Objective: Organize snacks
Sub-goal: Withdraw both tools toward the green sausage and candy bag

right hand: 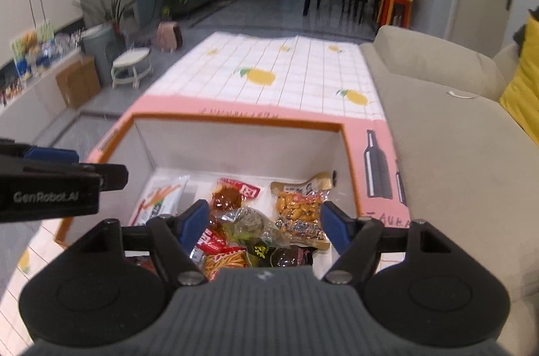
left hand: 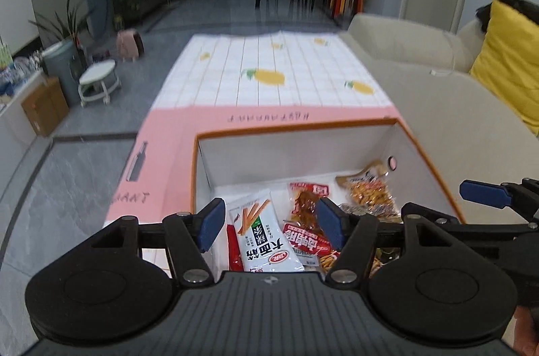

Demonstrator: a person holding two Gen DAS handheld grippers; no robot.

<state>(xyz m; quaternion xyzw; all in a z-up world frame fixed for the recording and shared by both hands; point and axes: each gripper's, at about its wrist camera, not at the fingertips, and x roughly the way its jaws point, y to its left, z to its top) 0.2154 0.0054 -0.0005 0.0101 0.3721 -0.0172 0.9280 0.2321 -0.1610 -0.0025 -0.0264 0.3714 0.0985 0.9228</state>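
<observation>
A pink box with an orange rim (left hand: 296, 130) (right hand: 235, 120) stands open on the table and holds several snack packets. In the left wrist view a white stick-snack packet (left hand: 266, 234), a red packet (left hand: 308, 204) and a clear packet of orange snacks (left hand: 367, 191) lie inside. My left gripper (left hand: 271, 223) is open and empty above the box's near left part. My right gripper (right hand: 264, 228) is open and empty above a crinkled clear packet (right hand: 249, 223), beside an orange nut packet (right hand: 299, 207). The right gripper's blue finger (left hand: 485, 194) shows at the left view's right edge.
The table carries a white grid cloth with lemon prints (left hand: 269, 73) (right hand: 286, 76). A beige sofa (left hand: 454, 120) (right hand: 454, 137) with a yellow cushion (left hand: 508, 59) runs along the right. A small round stool (left hand: 99, 79), a cardboard box (left hand: 43, 106) and plants stand on the floor at left.
</observation>
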